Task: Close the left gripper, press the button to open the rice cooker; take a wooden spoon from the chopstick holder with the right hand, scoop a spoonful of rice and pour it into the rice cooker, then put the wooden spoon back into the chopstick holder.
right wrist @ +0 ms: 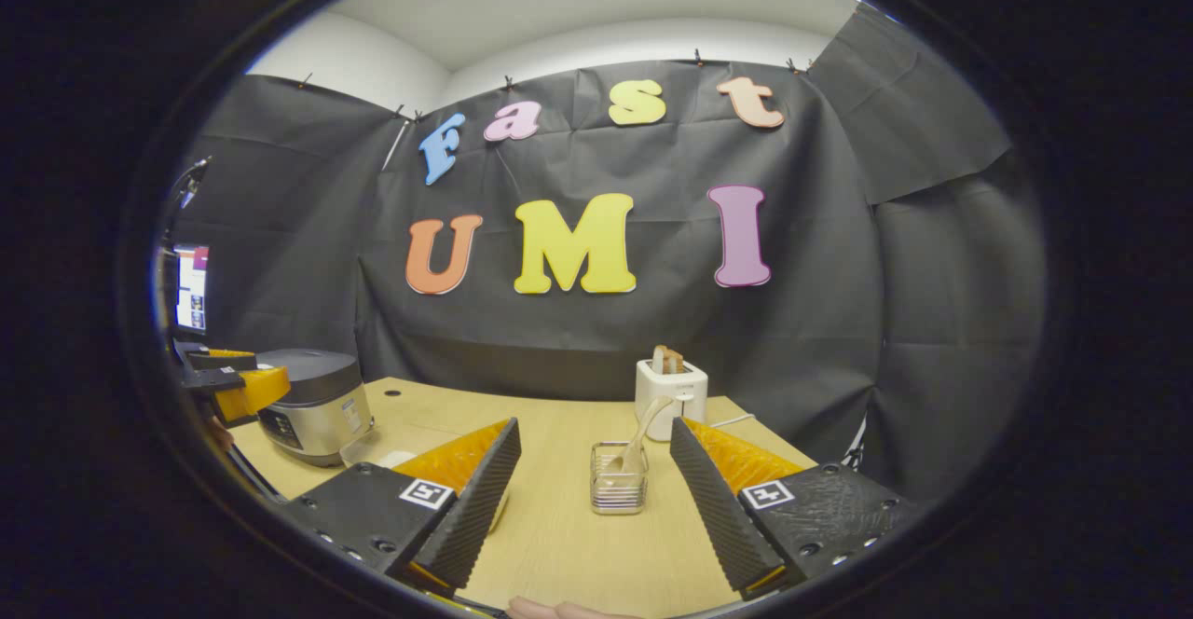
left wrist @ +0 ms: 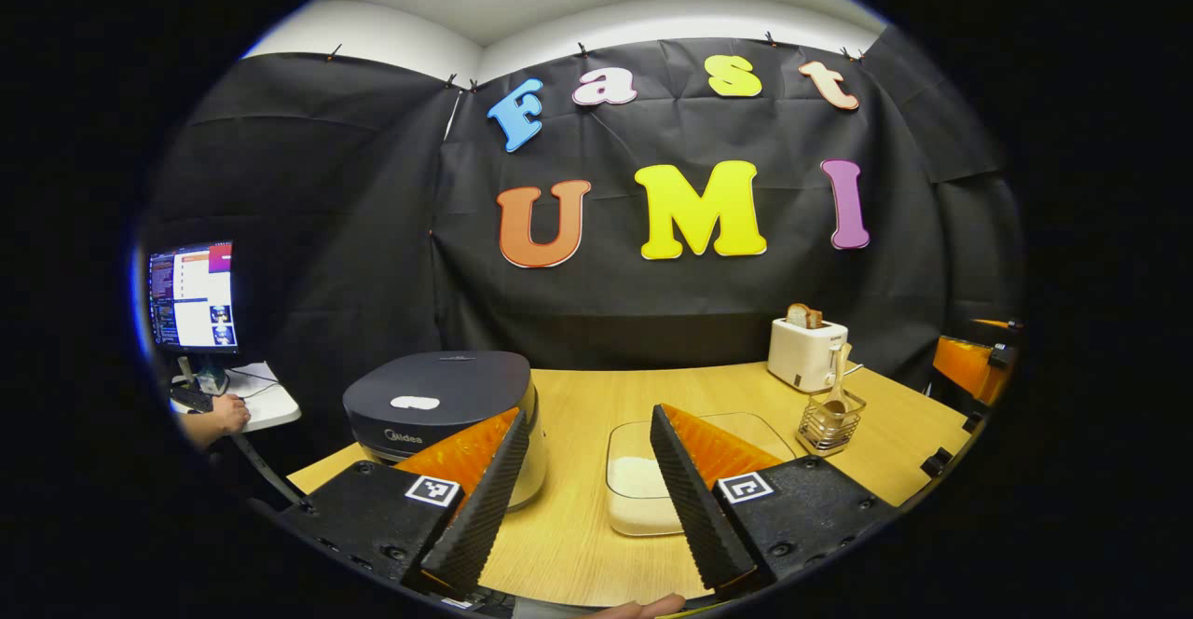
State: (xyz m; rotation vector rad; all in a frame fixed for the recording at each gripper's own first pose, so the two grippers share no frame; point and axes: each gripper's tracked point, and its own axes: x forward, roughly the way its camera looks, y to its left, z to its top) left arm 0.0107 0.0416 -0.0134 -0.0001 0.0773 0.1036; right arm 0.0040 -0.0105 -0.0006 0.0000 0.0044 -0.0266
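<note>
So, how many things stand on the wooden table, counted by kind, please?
Rice cooker: 1
Clear tray of rice: 1
Chopstick holder: 1
Wooden spoon: 1
Toaster: 1
Total: 5

Rice cooker (left wrist: 438, 395): dark grey lid, silver body.
Toaster (left wrist: 806, 353): white.
Table (left wrist: 578, 526): light wood grain.
Left gripper (left wrist: 582, 498): orange, black ribbed pads.
Rice (left wrist: 638, 477): white.
</note>
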